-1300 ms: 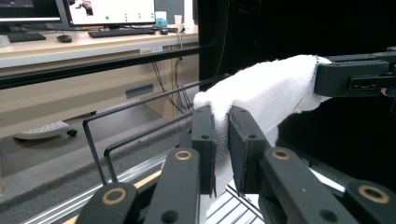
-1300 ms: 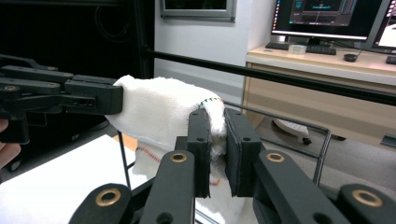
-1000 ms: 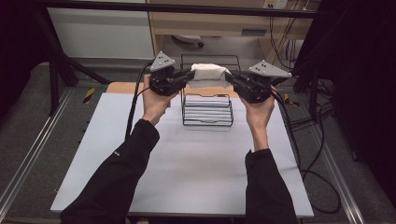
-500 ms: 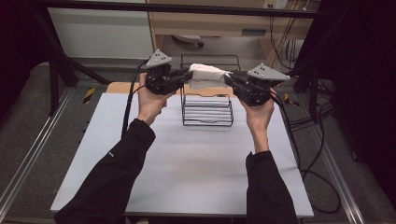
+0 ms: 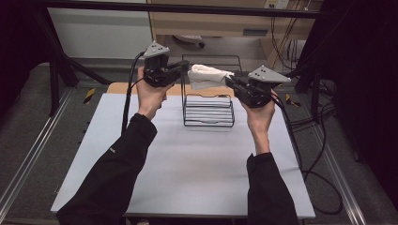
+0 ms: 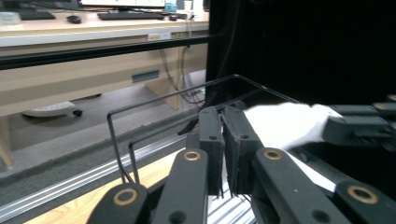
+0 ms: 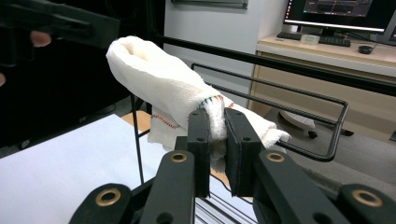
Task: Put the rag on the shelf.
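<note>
Both tools were up in the air over the far middle of the tabletop (image 5: pixel 187 173), with a white towel (image 5: pixel 206 76) stretched between them above the black wire rack (image 5: pixel 209 110). Right tool (image 5: pixel 233 83): jaws clamped on one end of the towel, cloth bunched between the pads with a stitched coloured hem showing just at the pinch in the right gripper view (image 7: pixel 163 88). Left tool (image 5: pixel 184 67): jaws together in the left gripper view with almost no gap; the towel (image 6: pixel 285 123) started right beside its far jaw, but whether any cloth was actually caught between the pads I couldn't tell. The rack sat near the far edge of the tabletop, centred, its tall back loop (image 7: pixel 280 100) rising behind the towel. The towel touched neither the tabletop nor, as far as I could see, the rack. Handling guess: light, soft, limp terry; it was sagging and folding on itself and won't hold any shape unsupported. Not fragile and not slippery, since the weave grips the pads well. Best hold is at the hemmed ends or corners, one per tool, kept slightly taut so the middle can drape over a rail. Main risk looked like loops snagging on the wire ends.
</note>
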